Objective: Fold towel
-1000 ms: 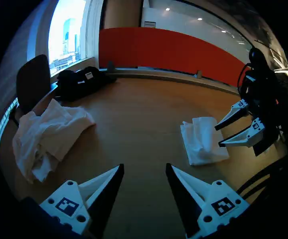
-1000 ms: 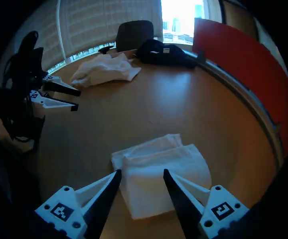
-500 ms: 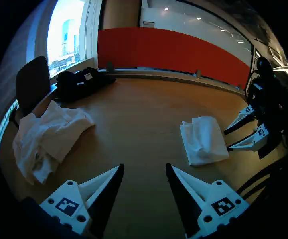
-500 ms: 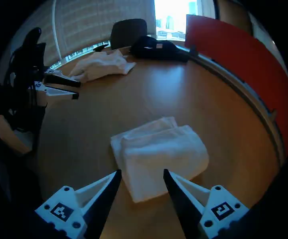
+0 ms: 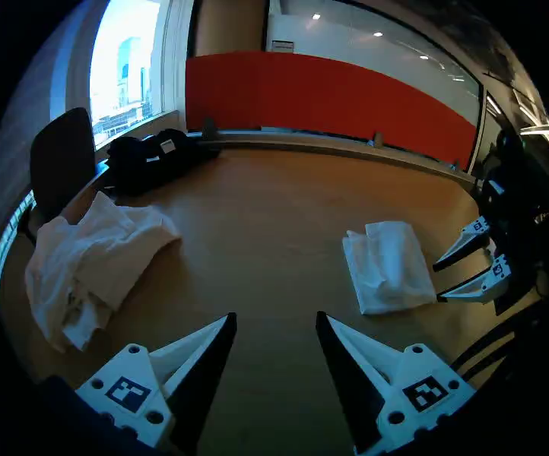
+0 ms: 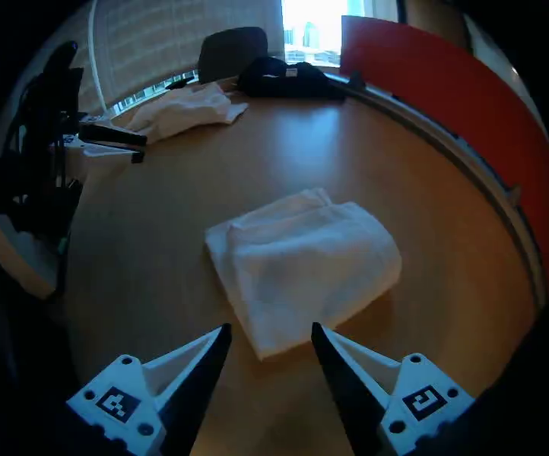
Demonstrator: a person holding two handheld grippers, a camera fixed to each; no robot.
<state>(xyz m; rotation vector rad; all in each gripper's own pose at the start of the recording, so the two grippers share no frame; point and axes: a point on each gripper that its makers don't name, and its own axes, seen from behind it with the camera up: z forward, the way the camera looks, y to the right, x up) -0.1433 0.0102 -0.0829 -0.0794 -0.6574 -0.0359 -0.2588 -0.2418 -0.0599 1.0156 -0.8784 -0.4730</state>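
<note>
The right gripper (image 6: 269, 327) is hovering low over the table (image 6: 442, 251) with its two fingers spread to a middling gap and gripping nothing; its tips are hanging just short of the near corner of the towel (image 6: 305, 262), apparently not touching it. The left gripper (image 5: 275, 315) is likewise standing open and empty, pointing across bare wood, well apart from the towel.

The towel is lying in a compact rectangle near the middle of the table, folded over itself several times, with the rounded fold facing right in the right gripper view and the stacked layers showing at its far left edge. Those layers are looking slightly uneven, one lip poking out beyond the rest.

Judging from this, the folding is looking all but finished and the step in hand is the let-go and tidy. To do it well, the right gripper should be coming away straight and level with its fingers wide, so no tip is catching the near corner and dragging the bundle open. If squaring up is wanted, a light nudge on the stray lip is looking safer than a fresh pinch, since soft cloth will be slumping when lifted.

Farther off, a loose pile of white cloth (image 5: 92, 258) is lying beside a dark bag (image 5: 153, 156) and a chair (image 5: 61, 159) at the table's far edge
</note>
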